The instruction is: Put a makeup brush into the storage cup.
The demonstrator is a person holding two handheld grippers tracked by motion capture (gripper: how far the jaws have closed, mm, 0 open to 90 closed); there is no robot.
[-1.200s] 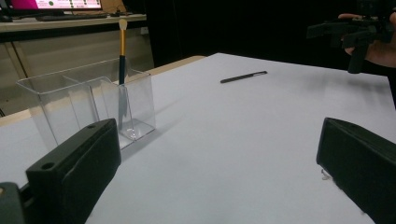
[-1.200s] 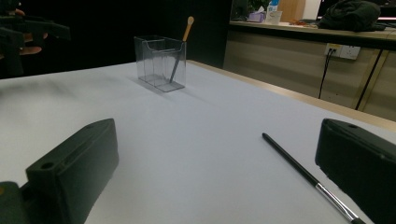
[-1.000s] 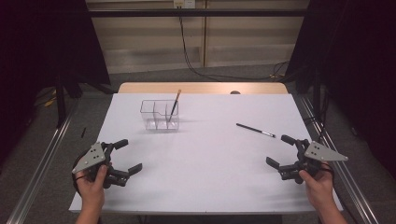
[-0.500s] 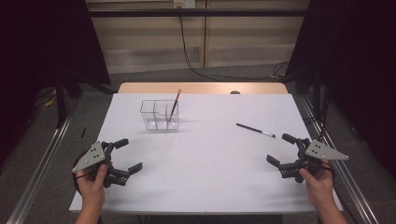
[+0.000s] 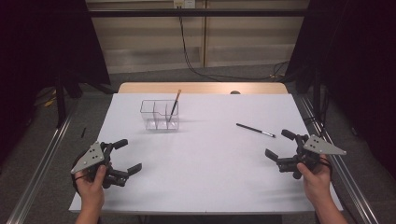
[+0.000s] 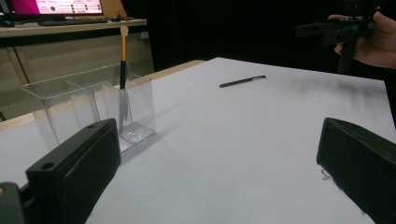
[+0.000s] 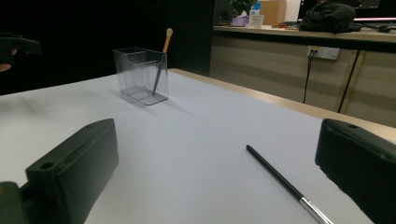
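Observation:
A clear plastic organiser point(image 5: 159, 115) point(image 6: 88, 112) point(image 7: 140, 74) stands at the far left of the white table, with a brush point(image 5: 174, 103) point(image 6: 123, 60) point(image 7: 162, 58) upright in its right compartment. A thin black brush with a silver ferrule point(image 5: 255, 130) point(image 6: 242, 81) point(image 7: 288, 186) lies flat at the right. My left gripper point(image 5: 123, 156) point(image 6: 219, 186) is open near the front left corner, empty. My right gripper point(image 5: 279, 144) point(image 7: 219, 186) is open near the front right, just behind the black brush and apart from it.
The white table sheet point(image 5: 205, 154) ends in a wooden strip point(image 5: 201, 87) at the far edge. Metal rails point(image 5: 42, 158) run along both sides of the table. Cables point(image 5: 196, 56) hang behind it. A wide stretch of sheet lies between the two grippers.

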